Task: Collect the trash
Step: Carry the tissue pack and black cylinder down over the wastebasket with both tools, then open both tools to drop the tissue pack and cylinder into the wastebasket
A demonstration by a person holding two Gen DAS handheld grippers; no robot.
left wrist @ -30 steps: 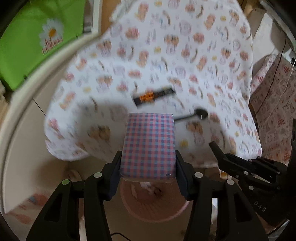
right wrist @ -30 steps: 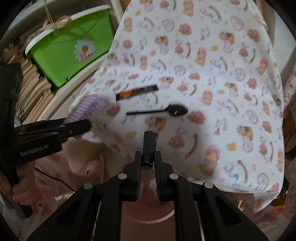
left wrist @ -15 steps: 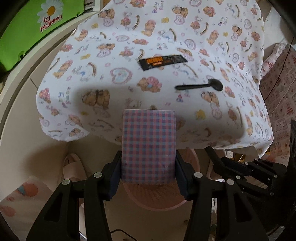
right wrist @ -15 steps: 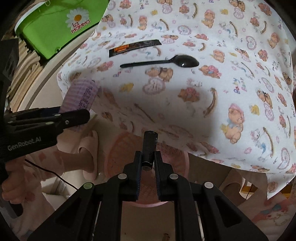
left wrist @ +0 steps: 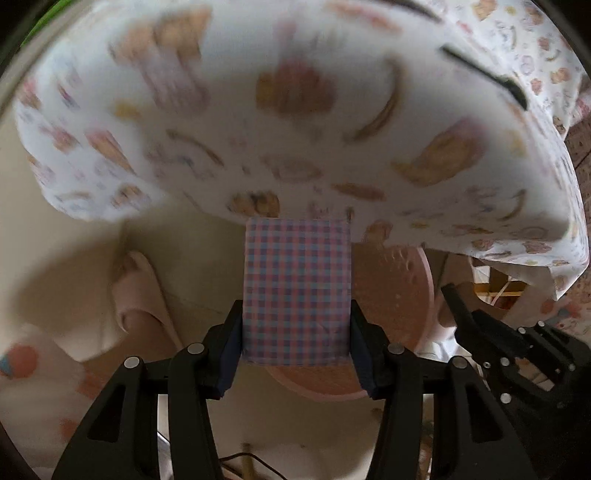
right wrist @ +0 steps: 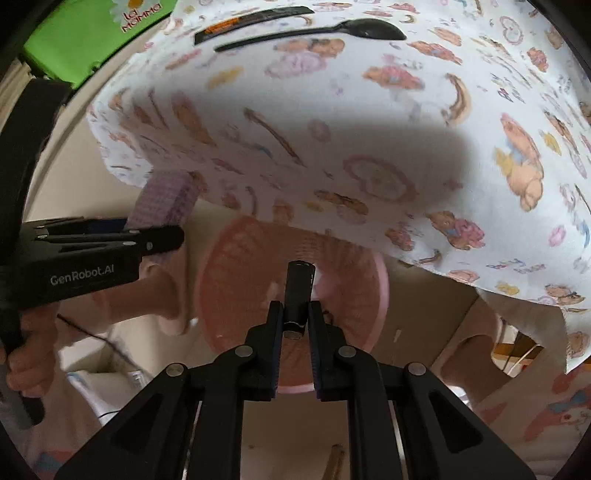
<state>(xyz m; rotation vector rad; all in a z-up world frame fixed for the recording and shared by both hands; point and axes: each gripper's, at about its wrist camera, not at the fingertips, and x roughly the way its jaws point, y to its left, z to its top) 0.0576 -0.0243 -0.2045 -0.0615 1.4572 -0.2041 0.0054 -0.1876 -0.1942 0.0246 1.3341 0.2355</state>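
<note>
Both hands are dropping below the table edge, the left gripper (left wrist: 295, 354) clamping the checked packet (left wrist: 295, 291), the right gripper (right wrist: 295, 328) pinching a black tube (right wrist: 297, 295), nearing the pink basket (right wrist: 229, 266) for release.

Your left wrist view looks steeply down along fingers, close over pink basket (left wrist: 399, 291) on floor, table edge with printed cloth (left wrist: 295, 122) filling upper frame, blurred. Your right wrist view also faces steeply down, basket (right wrist: 236, 266) beyond its fingertips, cloth (right wrist: 369, 122) above. Both views share basket, cloth edge, black spoon (right wrist: 314, 31) (left wrist: 484, 72) on table. Each sees other gripper: right gripper (left wrist: 506, 343) at left view's right edge, left gripper (right wrist: 92, 254) at right view's left edge.
</note>
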